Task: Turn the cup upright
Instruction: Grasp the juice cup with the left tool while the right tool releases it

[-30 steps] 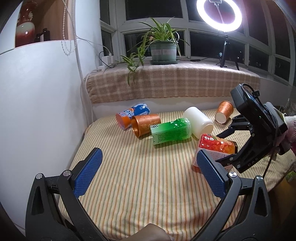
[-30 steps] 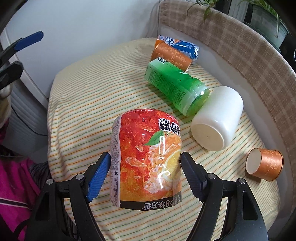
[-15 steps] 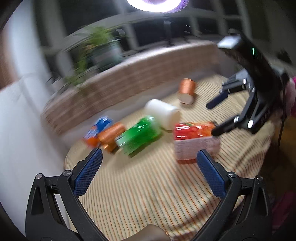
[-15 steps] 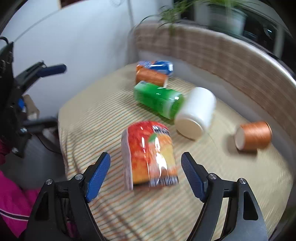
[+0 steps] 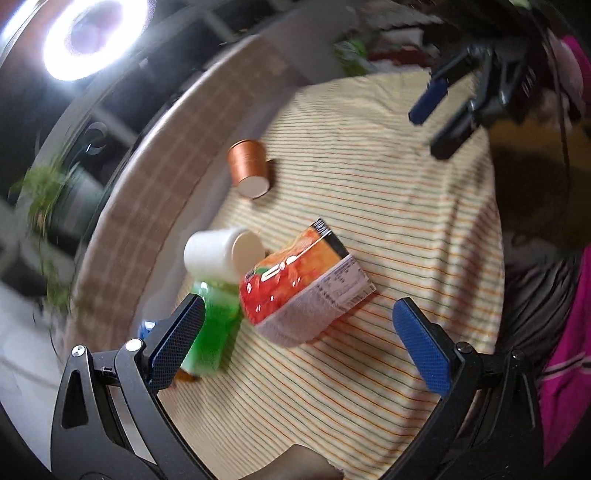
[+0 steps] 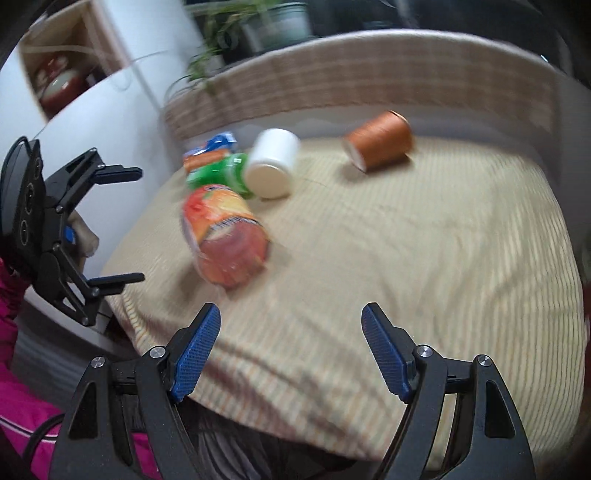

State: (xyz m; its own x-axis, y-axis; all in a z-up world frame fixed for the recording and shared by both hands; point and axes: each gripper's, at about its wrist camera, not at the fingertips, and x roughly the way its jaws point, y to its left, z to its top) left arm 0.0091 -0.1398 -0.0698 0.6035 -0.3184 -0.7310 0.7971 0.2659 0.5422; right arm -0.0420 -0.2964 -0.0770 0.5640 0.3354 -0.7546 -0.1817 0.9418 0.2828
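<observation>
Several cups lie on their sides on the striped tablecloth (image 5: 388, 192). A red-orange printed cup (image 5: 295, 288) lies nearest, between and beyond my left gripper's (image 5: 295, 332) open fingers; it also shows blurred in the right wrist view (image 6: 225, 236). A white cup (image 5: 218, 254) (image 6: 273, 166), a green cup (image 5: 214, 325) (image 6: 221, 173) and a small copper cup (image 5: 247, 166) (image 6: 376, 144) lie beyond. My right gripper (image 6: 290, 347) is open and empty above the table's near edge, well back from the printed cup; it shows in the left wrist view (image 5: 439, 122).
A blue-orange cup (image 6: 210, 147) lies behind the green one. A checked cushion (image 6: 351, 92) borders the table's far side, with potted plants (image 6: 266, 26) behind it. A ring light (image 5: 92, 37) glows top left. A white cabinet (image 6: 122, 118) stands beside the table.
Both grippers swung fast; the views are blurred. My right gripper pulled back from the printed cup toward the table edge. My left gripper moved in over the printed cup. The cups stayed lying.
</observation>
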